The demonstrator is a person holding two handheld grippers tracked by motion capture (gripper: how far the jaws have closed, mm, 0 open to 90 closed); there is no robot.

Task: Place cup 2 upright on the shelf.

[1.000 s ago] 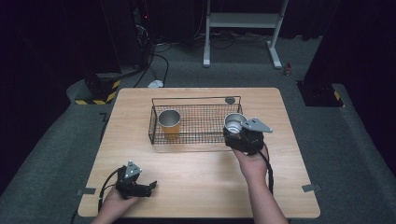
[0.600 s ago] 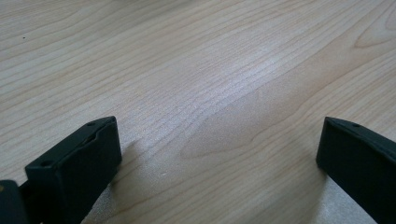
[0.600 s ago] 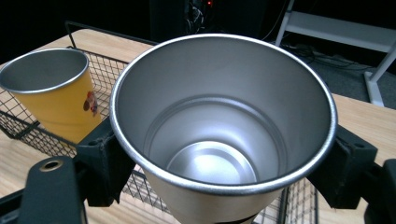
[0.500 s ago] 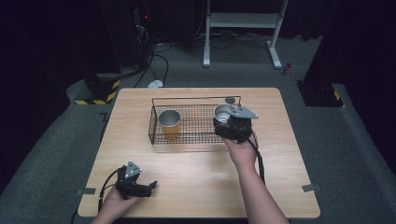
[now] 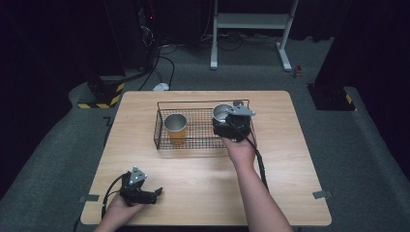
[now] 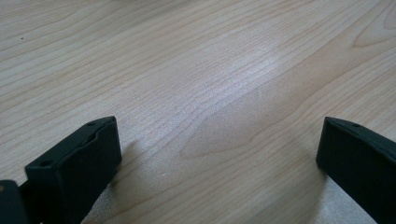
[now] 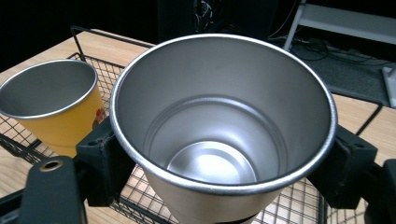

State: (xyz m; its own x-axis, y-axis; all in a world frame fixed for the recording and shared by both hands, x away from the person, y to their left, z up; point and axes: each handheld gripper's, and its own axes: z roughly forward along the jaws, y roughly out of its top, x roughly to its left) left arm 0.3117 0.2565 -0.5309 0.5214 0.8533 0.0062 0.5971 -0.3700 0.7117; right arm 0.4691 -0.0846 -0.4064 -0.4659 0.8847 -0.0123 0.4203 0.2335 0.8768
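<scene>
The steel cup (image 7: 224, 135) stood upright with its mouth facing straight up, so its long axis ran vertical, maybe tipped just a hair toward the camera. The right gripper (image 7: 219, 163) had it pinched, one black jaw pressed on each side of the cup wall a bit below the rim. In the high view that cup (image 5: 222, 113) sat over the right end of the wire basket (image 5: 193, 143), with the right gripper (image 5: 233, 126) and the person's hand just behind it on the near side. Whether the cup's base was touching the basket mesh couldn't be told from either shot.

The yellow cup (image 5: 175, 126) was standing upright too, inside the basket toward its left end, well apart from the steel one. From the right gripper view the yellow cup (image 7: 53, 107) looked like it was just beside the steel cup, and you could see right down into the steel cup's empty shiny bottom, which the high view didn't really give.

The left gripper (image 5: 139, 189) lay at the near left part of the table (image 5: 300, 159), far from the basket. Its own view showed the jaws spread wide with nothing between them, resting right down on the bare wood table (image 6: 219, 84).
</scene>
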